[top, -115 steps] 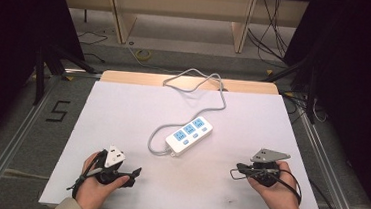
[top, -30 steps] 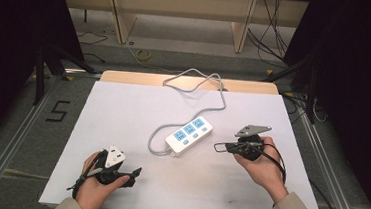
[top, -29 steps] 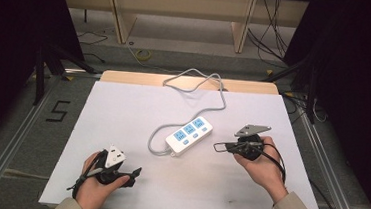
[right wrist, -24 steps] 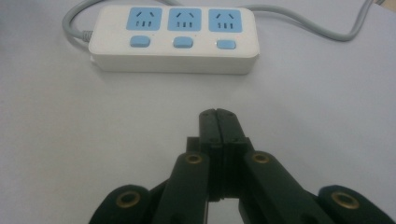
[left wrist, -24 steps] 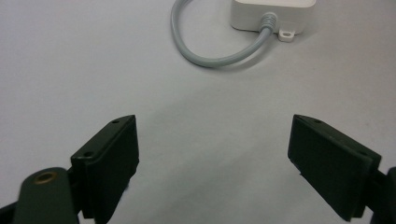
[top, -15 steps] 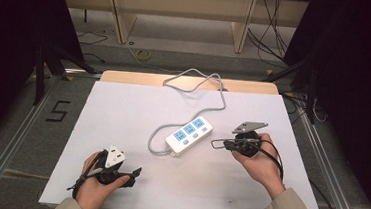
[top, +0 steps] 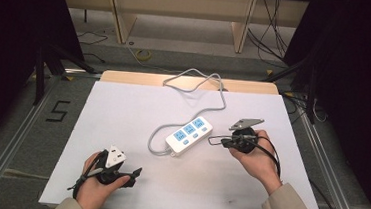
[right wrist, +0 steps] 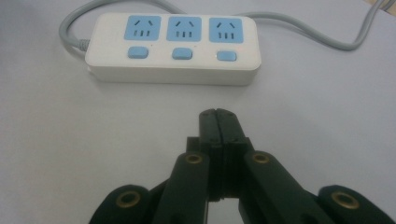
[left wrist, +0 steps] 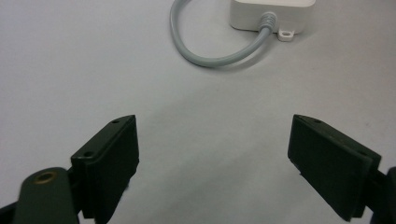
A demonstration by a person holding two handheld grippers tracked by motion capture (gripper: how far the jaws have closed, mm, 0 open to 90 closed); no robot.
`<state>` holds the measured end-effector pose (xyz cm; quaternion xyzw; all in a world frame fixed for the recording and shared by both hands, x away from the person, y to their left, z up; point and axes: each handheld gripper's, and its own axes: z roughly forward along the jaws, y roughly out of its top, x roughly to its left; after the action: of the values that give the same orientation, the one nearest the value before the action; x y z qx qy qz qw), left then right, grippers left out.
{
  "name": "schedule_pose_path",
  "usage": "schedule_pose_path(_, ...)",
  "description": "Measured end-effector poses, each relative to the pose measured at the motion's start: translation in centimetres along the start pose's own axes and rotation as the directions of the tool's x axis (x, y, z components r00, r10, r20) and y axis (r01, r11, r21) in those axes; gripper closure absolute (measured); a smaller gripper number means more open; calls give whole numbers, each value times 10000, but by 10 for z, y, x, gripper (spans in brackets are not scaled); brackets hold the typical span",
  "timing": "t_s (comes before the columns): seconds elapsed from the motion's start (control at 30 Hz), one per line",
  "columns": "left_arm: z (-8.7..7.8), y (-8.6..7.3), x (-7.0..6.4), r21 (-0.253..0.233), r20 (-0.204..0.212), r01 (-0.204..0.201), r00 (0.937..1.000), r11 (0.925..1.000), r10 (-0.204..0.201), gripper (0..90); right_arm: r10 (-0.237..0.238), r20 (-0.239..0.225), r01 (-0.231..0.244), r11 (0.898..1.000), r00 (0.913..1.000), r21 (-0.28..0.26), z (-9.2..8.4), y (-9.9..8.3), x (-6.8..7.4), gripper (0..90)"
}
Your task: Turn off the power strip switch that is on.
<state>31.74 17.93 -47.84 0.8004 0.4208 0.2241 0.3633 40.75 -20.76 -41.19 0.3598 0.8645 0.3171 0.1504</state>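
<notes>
While its jaws press flat together with nothing between them, the right tool [right wrist: 217,114] aims at the power strip [top: 188,136] just beyond. That strip lies mid-bench [top: 123,109], long axis diagonal, cord end nearer the wide-open, empty left tool [left wrist: 212,154].

One camera looks down from high above the table [top: 123,104]. Two more ride low on each claw, very close. All three see the power strip [top: 189,135].
</notes>
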Motion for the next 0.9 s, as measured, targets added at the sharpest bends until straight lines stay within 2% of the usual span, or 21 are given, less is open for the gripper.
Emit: schedule_pose_path(0.9, -1, 0, 1, -77, -45, 70, 10000, 9999, -71, 160, -128, -137, 134, 9990, 9998, 434, 15, 24, -1, 900)
